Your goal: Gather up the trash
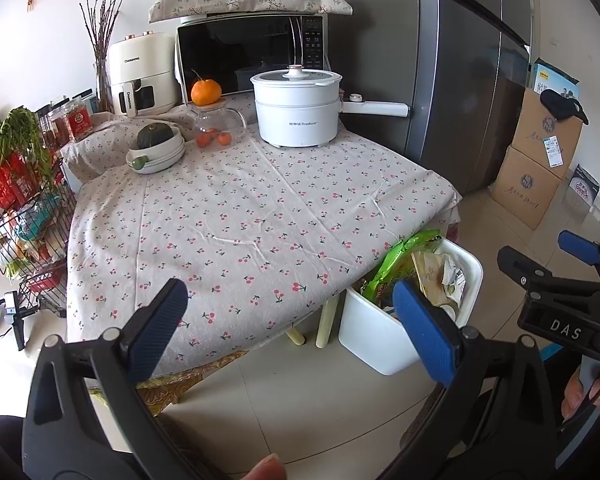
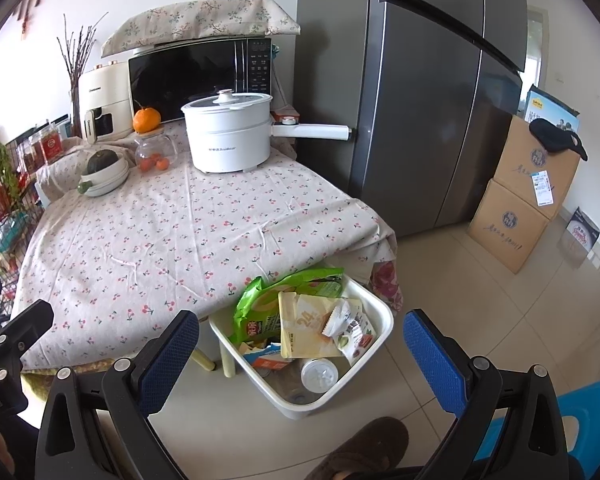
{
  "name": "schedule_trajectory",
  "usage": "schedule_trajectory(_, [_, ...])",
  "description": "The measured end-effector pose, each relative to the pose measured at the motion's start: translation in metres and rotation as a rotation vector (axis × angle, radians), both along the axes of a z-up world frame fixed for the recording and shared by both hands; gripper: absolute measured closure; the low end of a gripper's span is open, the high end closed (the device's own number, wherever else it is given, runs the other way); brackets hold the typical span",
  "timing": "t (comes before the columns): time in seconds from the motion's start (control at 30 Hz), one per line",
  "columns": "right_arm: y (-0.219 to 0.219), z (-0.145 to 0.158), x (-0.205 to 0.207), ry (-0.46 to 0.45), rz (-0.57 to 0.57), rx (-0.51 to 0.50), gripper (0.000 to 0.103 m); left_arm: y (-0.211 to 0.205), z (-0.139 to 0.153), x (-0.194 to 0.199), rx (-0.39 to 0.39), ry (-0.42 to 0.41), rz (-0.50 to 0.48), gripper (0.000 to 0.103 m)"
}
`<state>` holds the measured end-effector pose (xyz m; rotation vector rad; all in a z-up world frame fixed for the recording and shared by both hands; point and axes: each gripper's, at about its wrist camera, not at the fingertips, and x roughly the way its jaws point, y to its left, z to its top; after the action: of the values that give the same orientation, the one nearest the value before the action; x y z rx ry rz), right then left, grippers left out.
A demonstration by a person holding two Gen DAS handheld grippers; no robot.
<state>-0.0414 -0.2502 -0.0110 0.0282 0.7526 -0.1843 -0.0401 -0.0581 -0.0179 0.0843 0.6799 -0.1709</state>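
The bin (image 2: 364,354) stands on the floor at the near right corner of the surface (image 2: 172,232), partly tucked under the overhanging cherry-print cloth. It is the landmark for the rest. The trash lies inside it: a green bag (image 2: 260,312) leans against the bin's far left wall and pokes above the rim, a cream pouch (image 2: 304,332) lies beside it toward the middle, a small torn wrapper (image 2: 350,330) rests on top of the pouch, and a clear cup lid (image 2: 319,374) sits low in the bin's near corner.

The right tongs (image 2: 302,360) hang above the bin, spread wide and holding nothing, one blue pad to the bin's left and one to its right. The left tongs (image 1: 296,326) are to the bin's left, over the near edge of the surface, also spread wide and empty; in the left wrist view the bin (image 1: 380,340) shows behind their right pad.

Beyond the bin, at the far end of the surface, stands a white pot (image 2: 228,136) with its handle pointing right. Further left of it are a glass jar (image 2: 156,152) with an orange (image 2: 146,119) on its lid and a bowl (image 2: 104,180) holding a dark squash. A grey fridge (image 2: 420,100) rises behind the bin, with stacked boxes (image 2: 524,200) to the right of it. A brown slipper (image 2: 360,452) shows on the floor just in front of the bin.
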Motion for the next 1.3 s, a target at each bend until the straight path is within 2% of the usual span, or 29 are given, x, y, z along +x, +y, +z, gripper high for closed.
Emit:
schedule_trajectory(1.1, [0.0015, -0.0019, 0.0000, 0.003, 0.002, 0.005, 0.000, 0.0003, -0.0005, -0.0003, 0.011, 0.007, 0.012, 0.001])
schedule_trajectory(1.3, [0.0020, -0.0034, 0.0000, 0.004, 0.010, 0.008, 0.000, 0.0069, 0.0018, 0.0043, -0.040, 0.035, -0.003, 0.001])
